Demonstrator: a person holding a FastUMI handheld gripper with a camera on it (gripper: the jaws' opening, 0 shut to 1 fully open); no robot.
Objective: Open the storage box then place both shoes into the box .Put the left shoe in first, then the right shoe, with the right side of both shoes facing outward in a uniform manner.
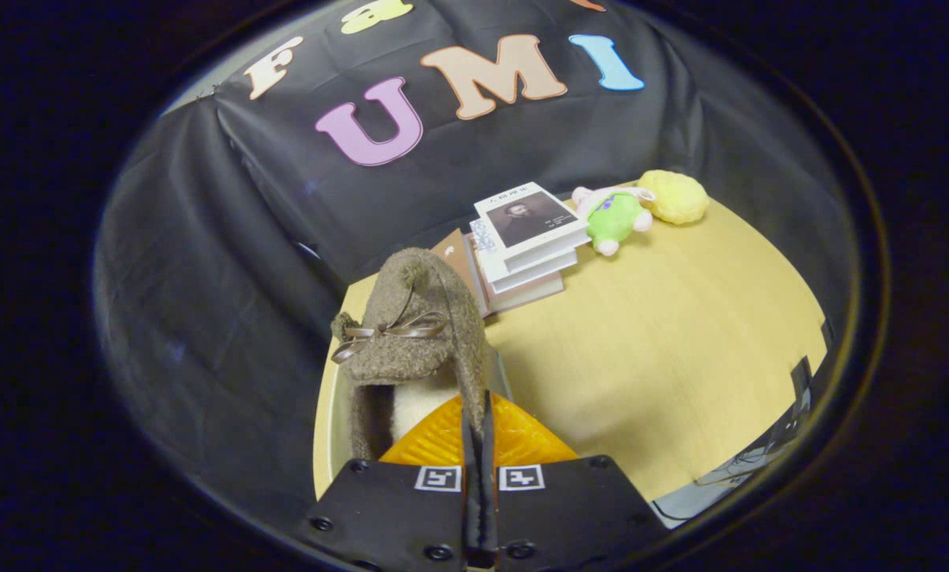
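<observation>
A brown fuzzy shoe with a ribbon bow on its toe hangs just ahead of my fingers, toe pointing away from me and its pale lining facing me. My gripper is shut on the shoe's right side wall, the two fingers pressed close together over the rim. A pale strip shows beneath the shoe on its left, and a grey bit shows on its right. These may be the storage box's edges, but I cannot tell. The shoe hides whatever lies below it.
The yellow wooden table stretches to the right. Beyond the shoe stands a stack of books, with a green plush toy and a yellow plush ball further back. Black cloth walls close off the back and left.
</observation>
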